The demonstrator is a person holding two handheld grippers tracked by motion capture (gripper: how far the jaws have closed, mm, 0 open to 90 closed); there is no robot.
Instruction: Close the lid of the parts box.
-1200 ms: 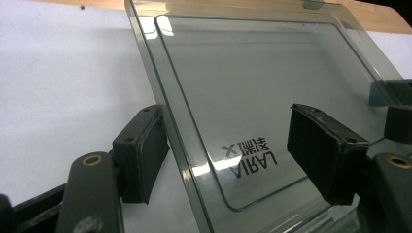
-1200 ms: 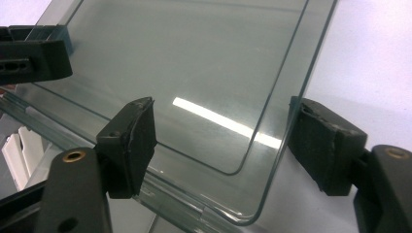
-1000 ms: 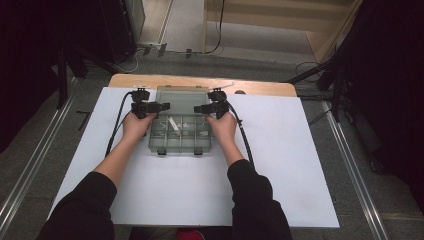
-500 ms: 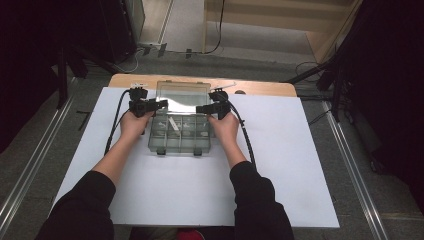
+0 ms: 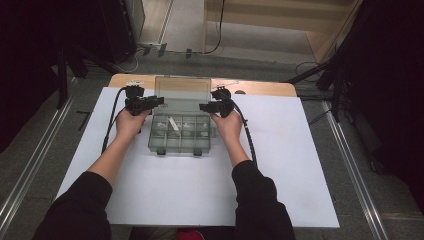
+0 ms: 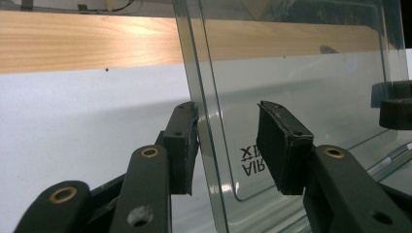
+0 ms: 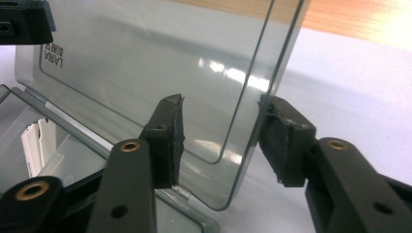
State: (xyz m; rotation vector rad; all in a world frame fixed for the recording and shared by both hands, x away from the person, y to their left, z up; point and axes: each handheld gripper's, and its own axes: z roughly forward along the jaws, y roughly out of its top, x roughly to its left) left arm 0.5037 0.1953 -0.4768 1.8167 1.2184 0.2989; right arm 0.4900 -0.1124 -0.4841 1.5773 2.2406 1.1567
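While the clear organizer box [image 5: 181, 134] sits mid-table, its lid [image 5: 182, 95] already stands upright. Left hand-held gripper [image 6: 228, 145] and right hand-held gripper [image 7: 221, 141] straddle its side edges, jaws parted, gripping nothing; laying it fully back remains.

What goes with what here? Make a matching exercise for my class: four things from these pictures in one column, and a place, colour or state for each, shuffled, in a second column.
Column one:
1. clear lid
2. left gripper
3. white sheet
4. compartment box

Column two:
A. covers most of the wooden table top
B. raised upright at the far side of the box
C. jaws open, set either side of the lid's edge
D. lies between the two hands, small pale parts inside

Pairs: 1-B, 2-C, 3-A, 4-D
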